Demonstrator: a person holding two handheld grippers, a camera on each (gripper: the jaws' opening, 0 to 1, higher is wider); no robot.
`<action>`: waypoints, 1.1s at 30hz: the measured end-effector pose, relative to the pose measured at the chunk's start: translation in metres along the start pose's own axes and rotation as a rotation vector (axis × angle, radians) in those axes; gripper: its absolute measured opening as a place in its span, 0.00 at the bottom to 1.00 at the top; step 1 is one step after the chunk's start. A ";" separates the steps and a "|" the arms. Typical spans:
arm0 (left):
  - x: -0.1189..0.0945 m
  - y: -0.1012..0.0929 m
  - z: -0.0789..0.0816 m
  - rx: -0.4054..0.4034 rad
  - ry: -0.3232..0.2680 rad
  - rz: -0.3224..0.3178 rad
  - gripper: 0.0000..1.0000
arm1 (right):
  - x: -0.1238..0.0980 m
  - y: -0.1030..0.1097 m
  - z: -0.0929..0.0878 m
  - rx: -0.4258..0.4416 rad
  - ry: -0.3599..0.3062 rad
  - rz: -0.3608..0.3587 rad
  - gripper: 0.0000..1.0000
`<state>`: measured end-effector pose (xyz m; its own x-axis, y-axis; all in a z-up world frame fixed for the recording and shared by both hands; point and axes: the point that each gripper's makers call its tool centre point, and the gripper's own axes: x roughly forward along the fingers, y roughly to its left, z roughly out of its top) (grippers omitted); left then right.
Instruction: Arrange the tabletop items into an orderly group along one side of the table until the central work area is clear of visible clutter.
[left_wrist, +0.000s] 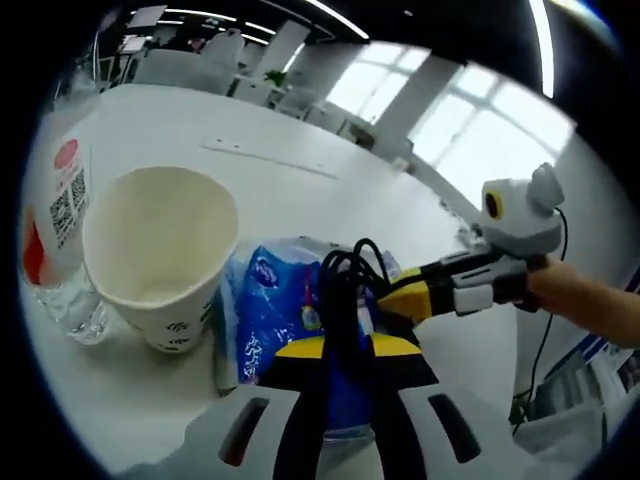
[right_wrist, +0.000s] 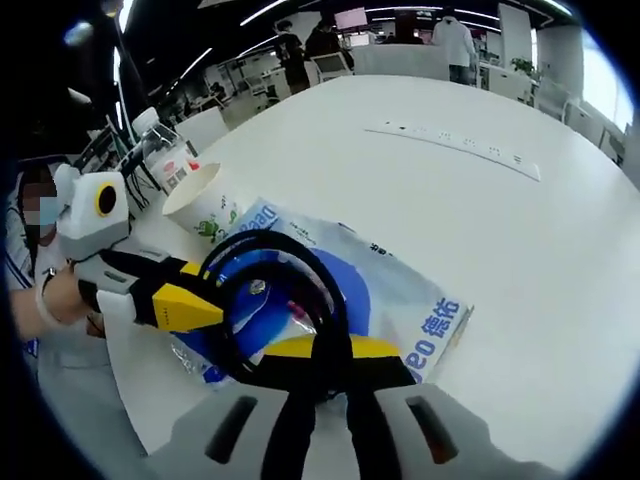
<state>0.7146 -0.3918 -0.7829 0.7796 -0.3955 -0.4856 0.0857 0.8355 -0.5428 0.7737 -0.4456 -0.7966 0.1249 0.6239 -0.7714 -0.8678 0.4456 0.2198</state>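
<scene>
In the left gripper view, the left gripper (left_wrist: 345, 350) clenched a coiled black cable (left_wrist: 343, 285) above a blue tissue pack (left_wrist: 270, 310), beside a paper cup (left_wrist: 160, 255) and a bottle (left_wrist: 60, 230) near the table (left_wrist: 300, 190) edge; the right gripper (left_wrist: 400, 300) reached in, its jaws' state unclear

In the right gripper view, the right gripper (right_wrist: 320, 375) pinched the cable (right_wrist: 290, 300) over the glossy, crinkled pack (right_wrist: 400, 300). Grouping looked largely done; the cable remained to be placed

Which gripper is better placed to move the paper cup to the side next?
Probably left: the paper cup stands just beside the left gripper. The right gripper sits farther away, across the blue packet.
</scene>
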 end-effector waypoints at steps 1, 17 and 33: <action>0.000 0.000 0.000 -0.001 0.001 -0.001 0.09 | -0.001 0.001 0.000 0.006 0.000 -0.001 0.06; -0.008 -0.008 0.002 0.008 -0.008 0.007 0.06 | -0.020 0.011 0.006 0.015 -0.005 -0.025 0.04; -0.018 -0.023 0.013 -0.001 -0.031 -0.016 0.04 | -0.039 0.013 0.015 0.011 -0.021 -0.030 0.04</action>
<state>0.7064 -0.3984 -0.7527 0.7972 -0.3967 -0.4550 0.0979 0.8288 -0.5510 0.7649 -0.4545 -0.7551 0.1605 0.6235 -0.7652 -0.8583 0.4710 0.2038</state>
